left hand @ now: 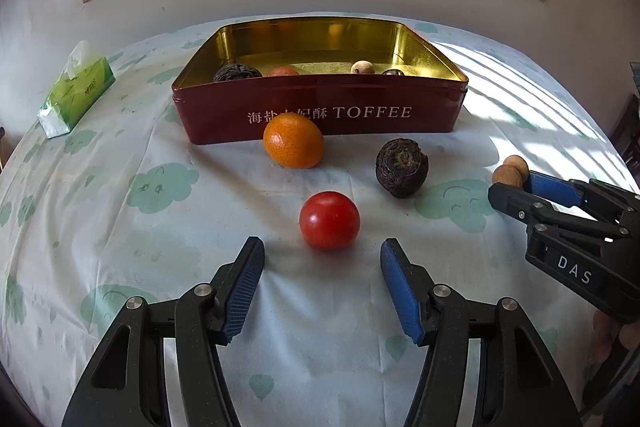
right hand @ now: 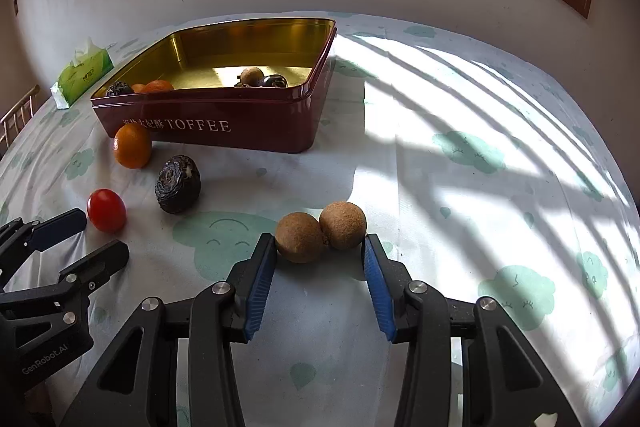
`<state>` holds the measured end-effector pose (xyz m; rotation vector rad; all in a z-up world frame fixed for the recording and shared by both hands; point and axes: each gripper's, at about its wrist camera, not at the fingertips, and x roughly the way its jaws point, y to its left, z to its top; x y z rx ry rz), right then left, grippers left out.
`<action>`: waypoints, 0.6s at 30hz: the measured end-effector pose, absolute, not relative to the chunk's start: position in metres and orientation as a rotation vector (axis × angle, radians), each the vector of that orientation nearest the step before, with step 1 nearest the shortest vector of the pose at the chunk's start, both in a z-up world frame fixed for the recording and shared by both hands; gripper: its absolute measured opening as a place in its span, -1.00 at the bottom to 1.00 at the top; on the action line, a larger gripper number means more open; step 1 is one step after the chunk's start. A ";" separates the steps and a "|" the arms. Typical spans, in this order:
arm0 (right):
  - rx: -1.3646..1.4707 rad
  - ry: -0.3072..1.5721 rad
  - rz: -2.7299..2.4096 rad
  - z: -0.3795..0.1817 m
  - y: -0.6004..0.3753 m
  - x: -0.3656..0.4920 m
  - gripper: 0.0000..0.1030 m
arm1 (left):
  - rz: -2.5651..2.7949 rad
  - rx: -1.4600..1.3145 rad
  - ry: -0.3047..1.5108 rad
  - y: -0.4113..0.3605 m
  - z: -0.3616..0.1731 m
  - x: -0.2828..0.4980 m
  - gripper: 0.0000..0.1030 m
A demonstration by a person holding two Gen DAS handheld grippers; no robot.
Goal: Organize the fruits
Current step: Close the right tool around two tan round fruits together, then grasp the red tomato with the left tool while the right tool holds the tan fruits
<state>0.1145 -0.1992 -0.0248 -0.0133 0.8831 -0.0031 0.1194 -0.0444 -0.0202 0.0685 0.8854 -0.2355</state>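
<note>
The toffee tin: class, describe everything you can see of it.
The toffee tin is an open, lidless rectangular metal box, dark red outside with white "TOFFEE" lettering and Chinese characters, shiny gold inside. It sits flat on the patterned tablecloth and holds several small fruits. An orange fruit lies right at its front wall; actual contact is unclear. Neither hand-held gripper touches it.

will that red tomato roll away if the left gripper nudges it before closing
Probably: the tomato looks round and glossy, so a one-sided touch could roll it on the tablecloth. The left hand-held gripper is open, short of it. Its smooth skin may slip; it is likely soft.
</note>
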 end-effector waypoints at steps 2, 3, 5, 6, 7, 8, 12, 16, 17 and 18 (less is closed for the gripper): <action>-0.014 0.883 -0.003 -0.025 -0.200 0.114 -0.20 | -0.231 0.052 0.885 -0.044 -0.020 0.124 0.19; -0.013 0.883 -0.003 -0.025 -0.200 0.114 -0.20 | -0.226 0.049 0.889 -0.044 -0.020 0.127 0.19; -0.013 0.883 -0.003 -0.024 -0.200 0.115 -0.20 | -0.219 0.045 0.889 -0.044 -0.021 0.130 0.19; -0.014 0.883 -0.003 -0.024 -0.200 0.115 -0.20 | -0.215 0.049 0.890 -0.045 -0.022 0.131 0.19; -0.013 0.883 -0.003 -0.024 -0.200 0.115 -0.20 | -0.212 0.055 0.890 -0.045 -0.022 0.133 0.19; -0.013 0.883 -0.003 -0.024 -0.200 0.115 -0.20 | -0.209 0.063 0.891 -0.046 -0.022 0.134 0.19; -0.013 0.883 -0.003 -0.024 -0.200 0.115 -0.19 | -0.206 0.071 0.890 -0.047 -0.023 0.137 0.19; -0.013 0.883 -0.003 -0.024 -0.200 0.115 -0.19 | -0.206 0.070 0.890 -0.047 -0.023 0.137 0.18; -0.014 0.883 -0.003 -0.024 -0.200 0.115 -0.19 | -0.207 0.070 0.890 -0.047 -0.023 0.137 0.16; -0.014 0.883 -0.003 -0.024 -0.200 0.115 -0.19 | -0.208 0.069 0.890 -0.047 -0.023 0.137 0.16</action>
